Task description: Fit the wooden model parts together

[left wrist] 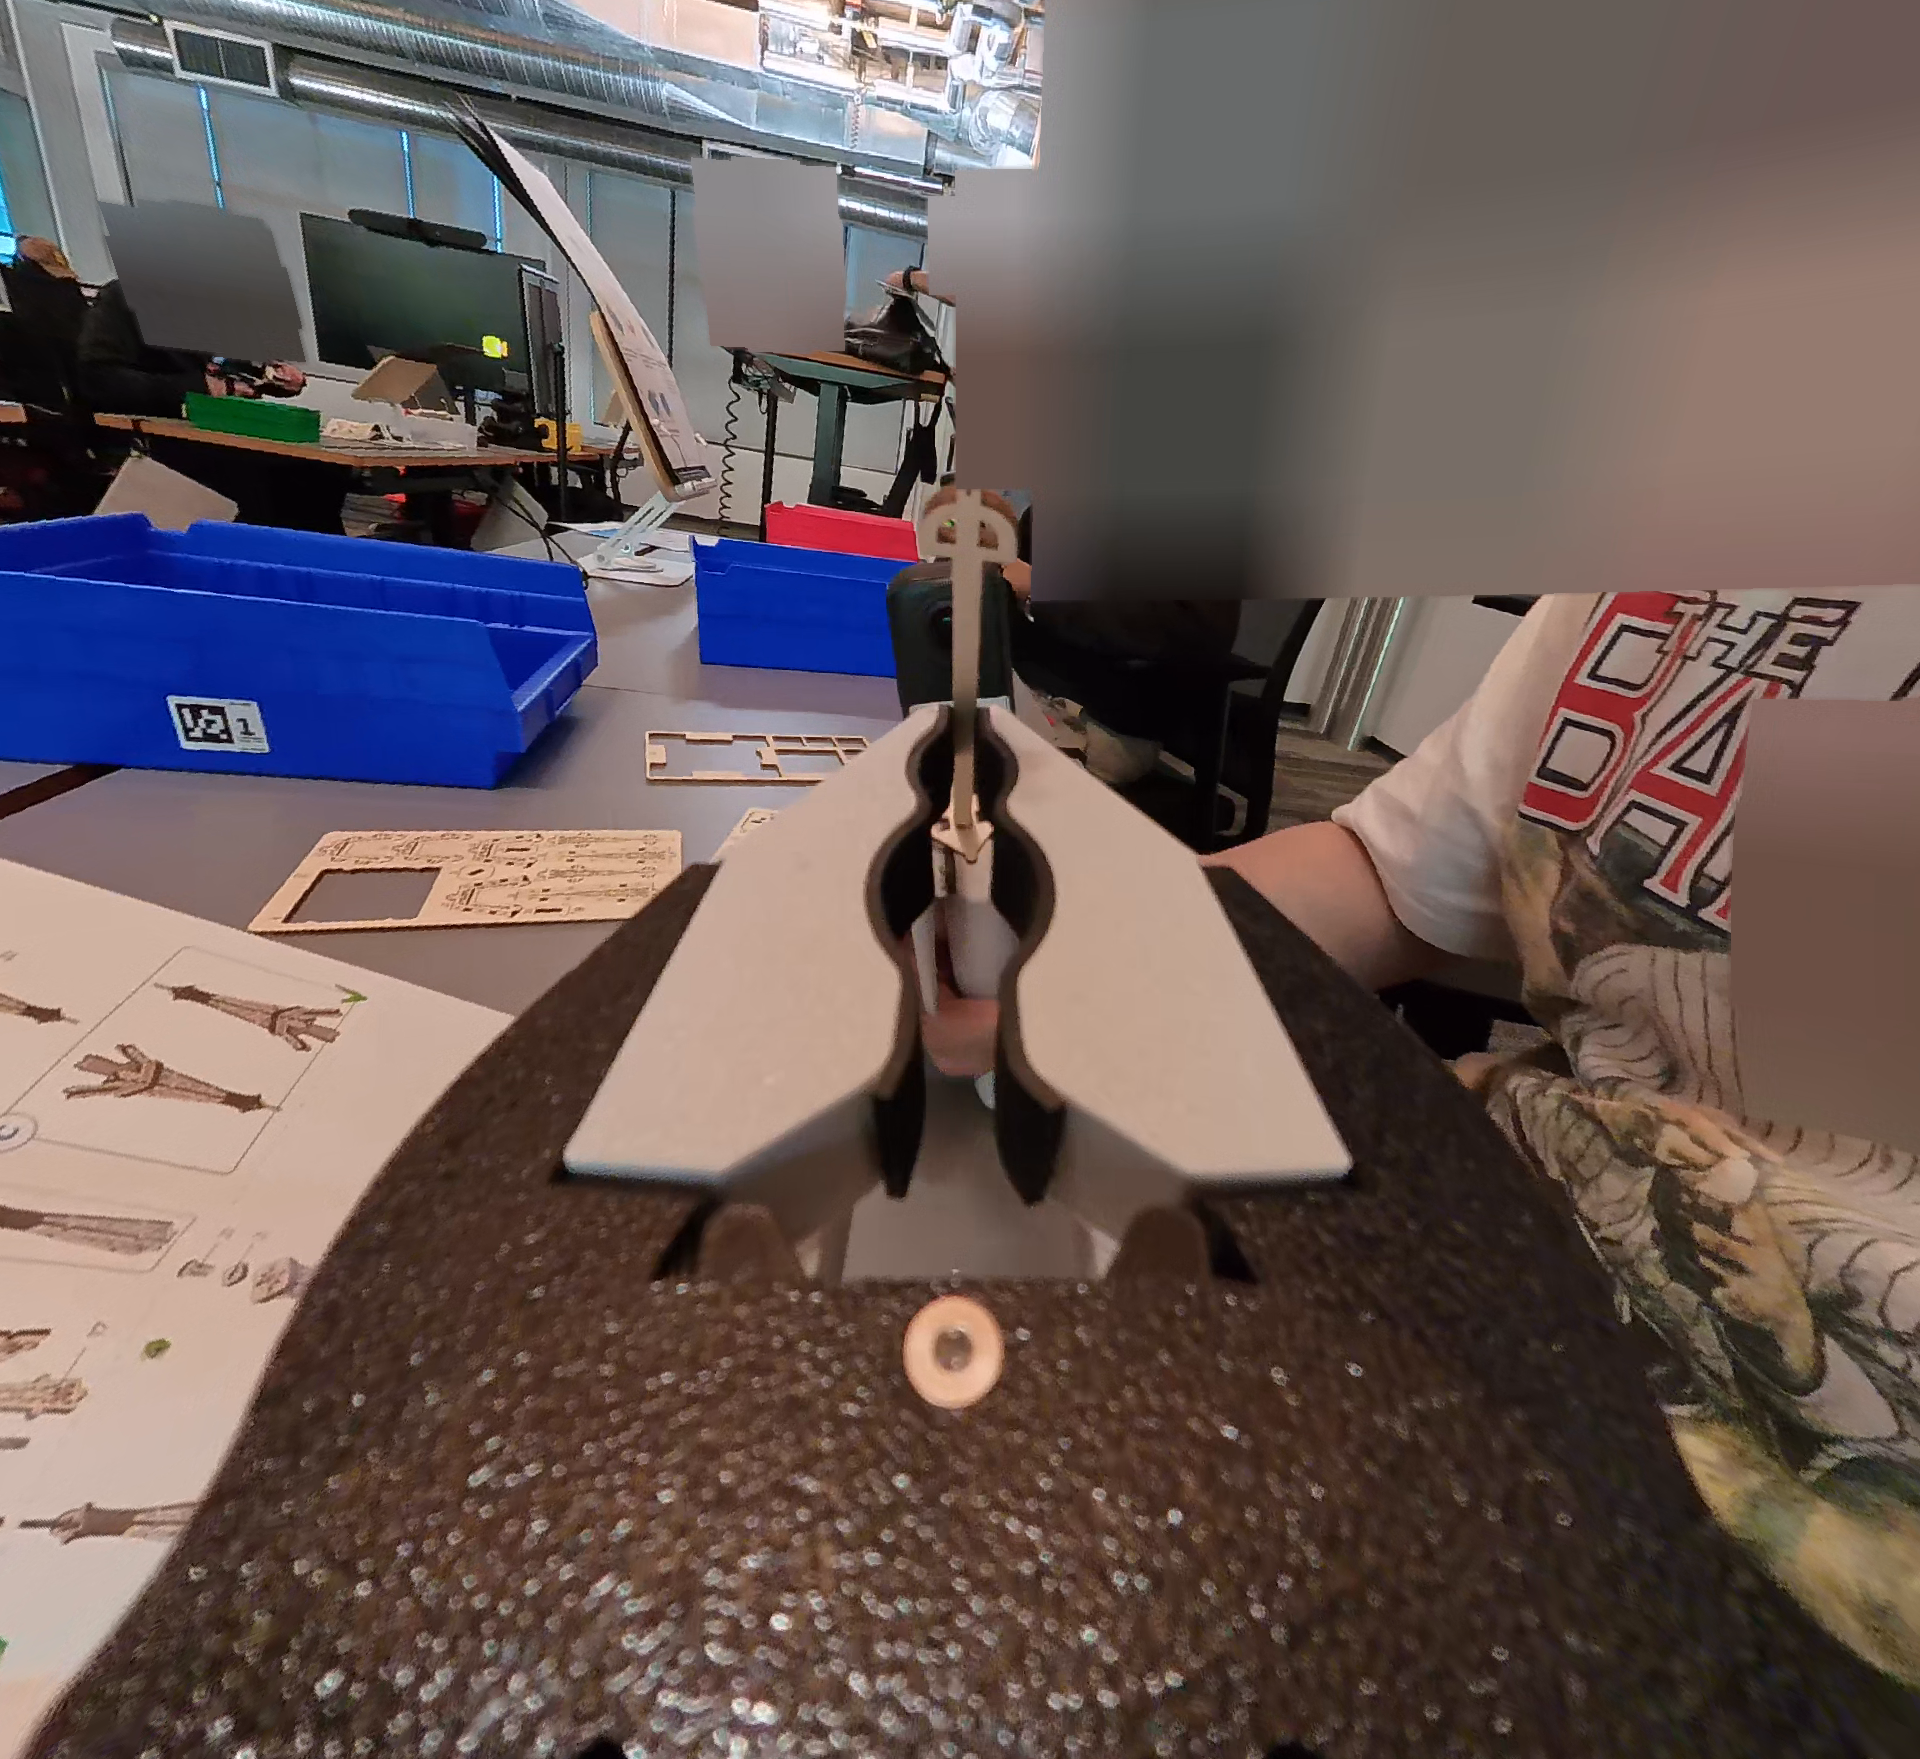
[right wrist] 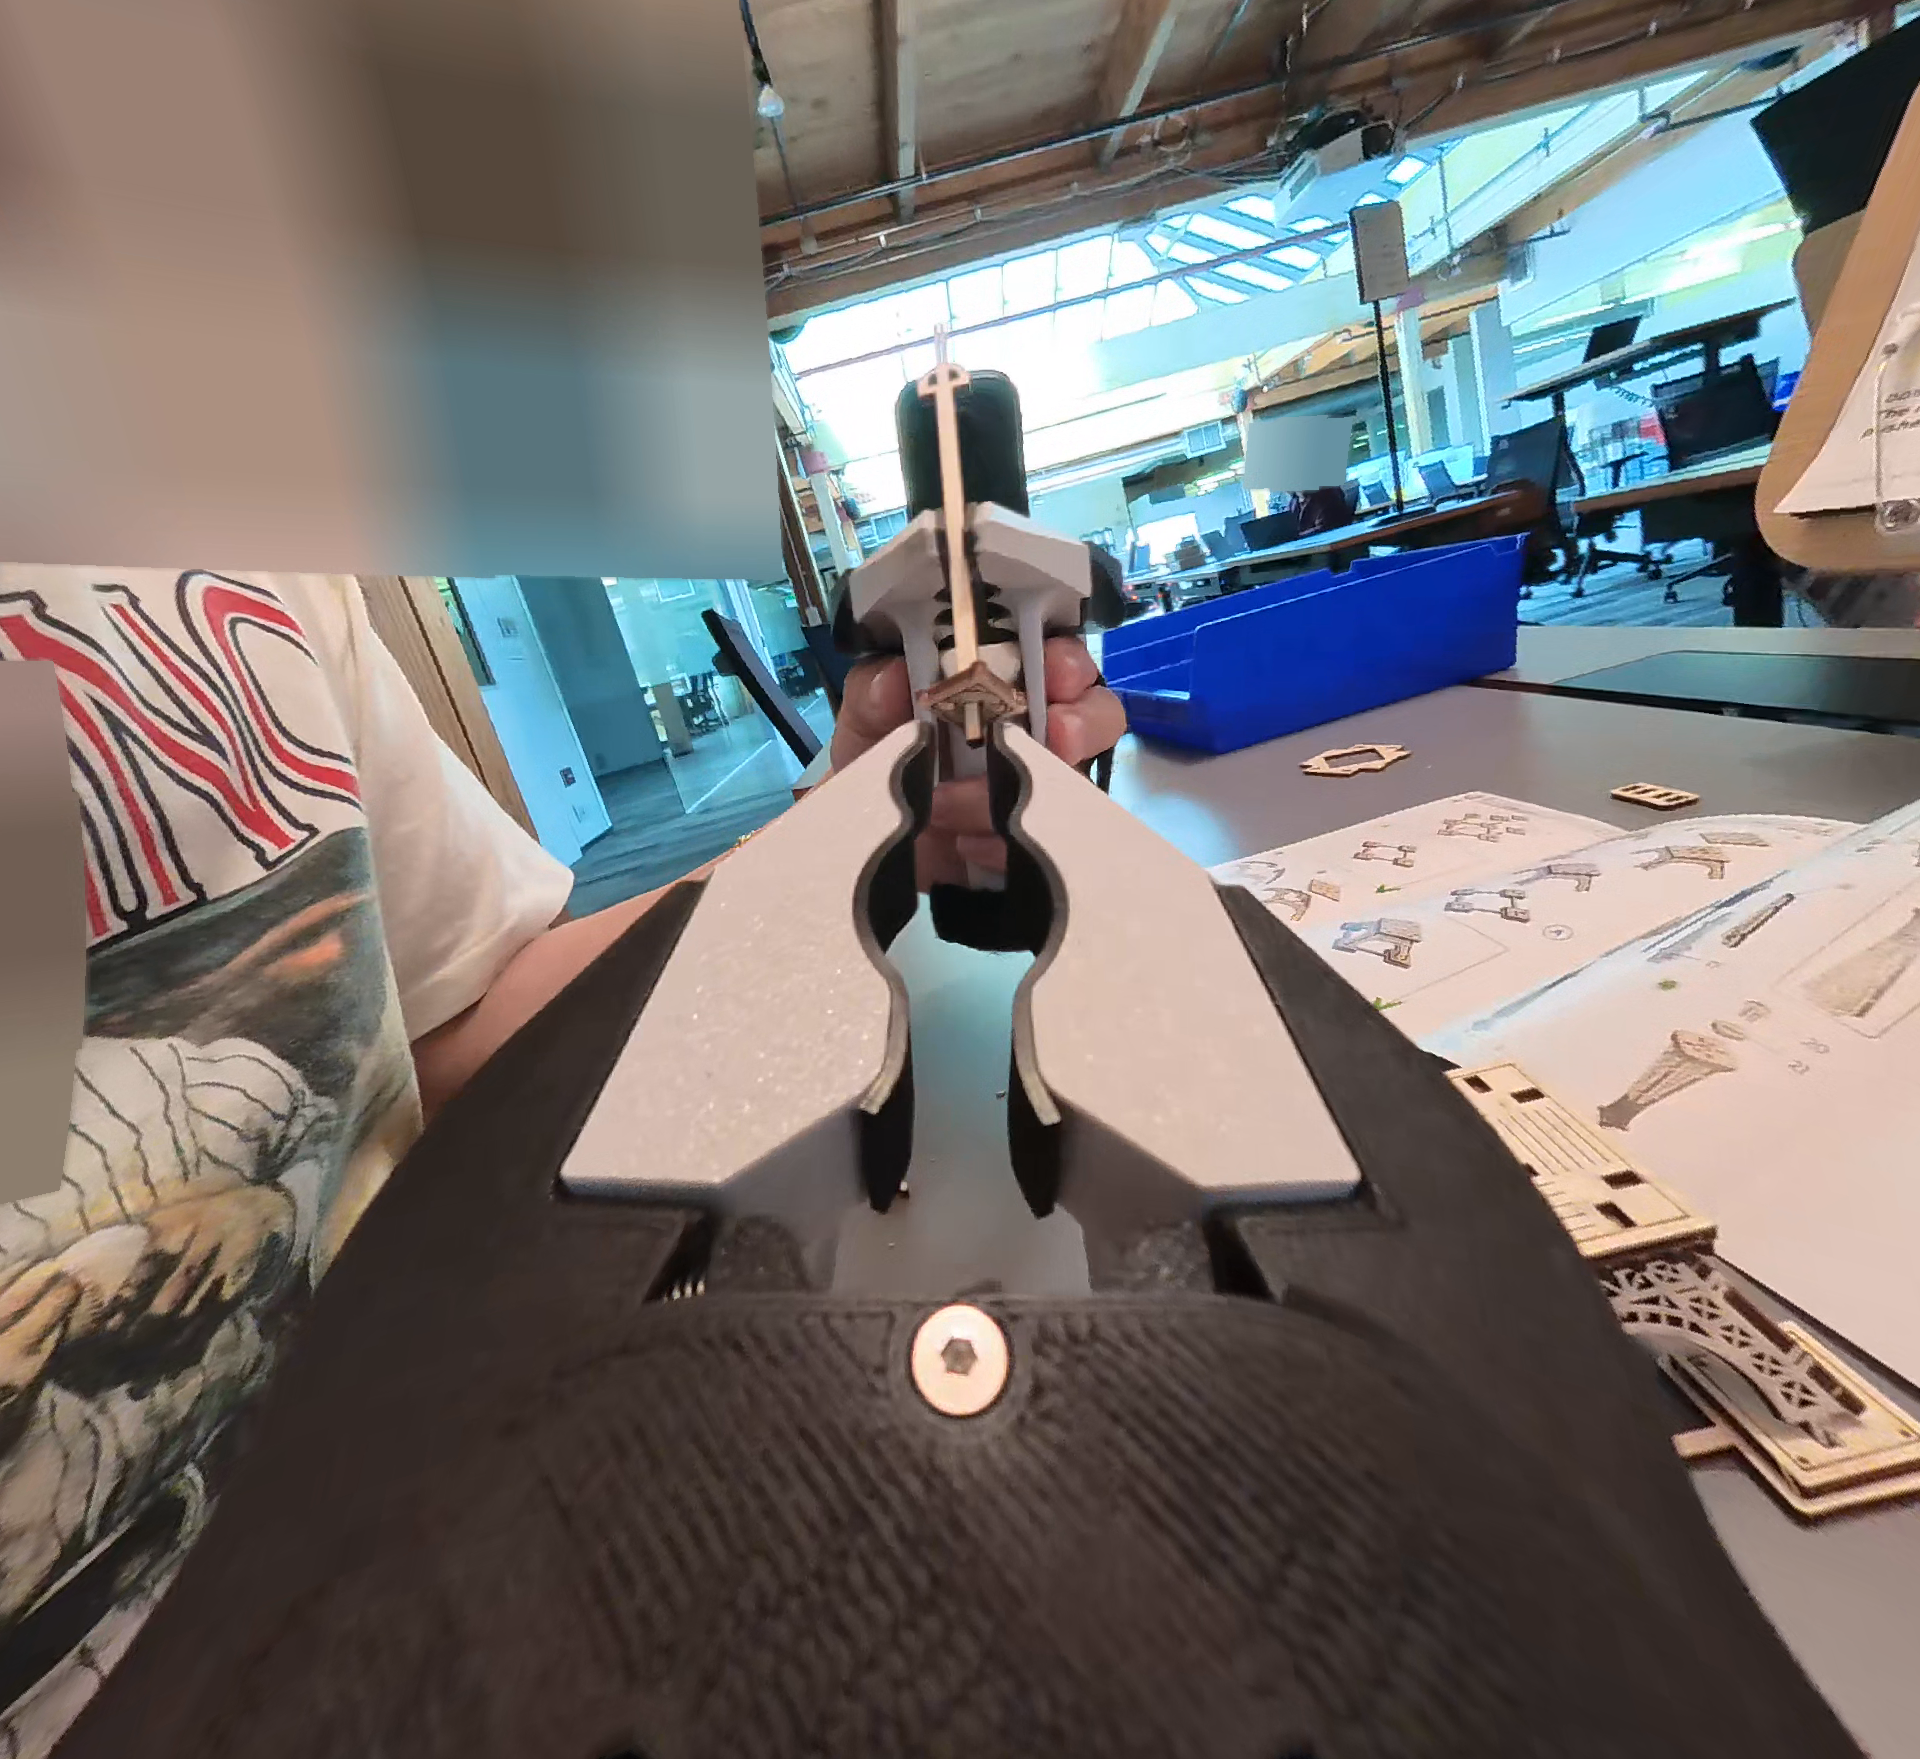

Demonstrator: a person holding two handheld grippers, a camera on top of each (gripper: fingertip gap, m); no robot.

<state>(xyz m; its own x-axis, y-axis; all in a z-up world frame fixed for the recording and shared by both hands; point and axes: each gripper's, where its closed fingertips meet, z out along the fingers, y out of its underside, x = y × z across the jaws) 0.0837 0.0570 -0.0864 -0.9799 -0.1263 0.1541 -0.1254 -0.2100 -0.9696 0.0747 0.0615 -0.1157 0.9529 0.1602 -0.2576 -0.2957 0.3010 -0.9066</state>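
The left gripper (left wrist: 964, 816) fingers (left wrist: 831, 878) are nearly pressed together, pinching a thin wooden spire (left wrist: 968, 670) near its base, held in the air above the near edge of the tabletop (left wrist: 582, 670). Facing it, the right gripper (right wrist: 964, 733) fingers (right wrist: 821, 888), also almost closed, meet a small diamond-shaped wooden collar (right wrist: 968, 699) on the spire's lower end; whether they grip it I cannot tell. To seat the collar well, keep the spire straight and push gently along it, since the thin wood would likely snap under sideways force.

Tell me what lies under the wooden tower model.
The wooden tower model's top rests on the instruction sheet, its base on flat wooden pieces; what lies beneath its middle is covered.
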